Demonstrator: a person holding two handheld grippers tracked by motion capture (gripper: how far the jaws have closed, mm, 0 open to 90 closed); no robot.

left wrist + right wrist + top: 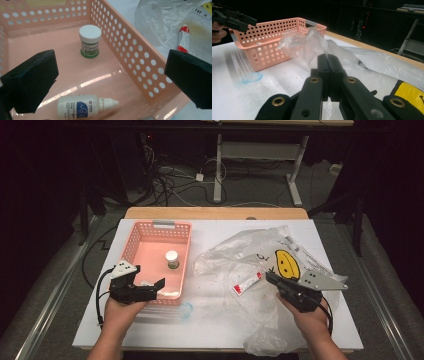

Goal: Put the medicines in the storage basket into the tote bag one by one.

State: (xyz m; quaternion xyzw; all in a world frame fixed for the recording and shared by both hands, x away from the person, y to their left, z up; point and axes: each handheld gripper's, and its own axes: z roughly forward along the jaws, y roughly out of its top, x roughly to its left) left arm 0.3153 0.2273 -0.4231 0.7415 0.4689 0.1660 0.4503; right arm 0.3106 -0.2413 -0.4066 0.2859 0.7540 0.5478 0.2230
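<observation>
Two labelled containers in basket (140, 62) | bag (162, 20) print: "IN A"

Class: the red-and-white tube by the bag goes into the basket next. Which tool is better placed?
Left tool: open and empty over the pink perforated basket. The right tool is shut on the clear plastic bag.

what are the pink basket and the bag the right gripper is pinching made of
Pink basket: looks like moulded plastic, glossy, with rows of punched round holes and light glare on its floor. Bag: thin clear plastic film, crinkled and see-through, bunched where the right gripper pinches it.
</observation>
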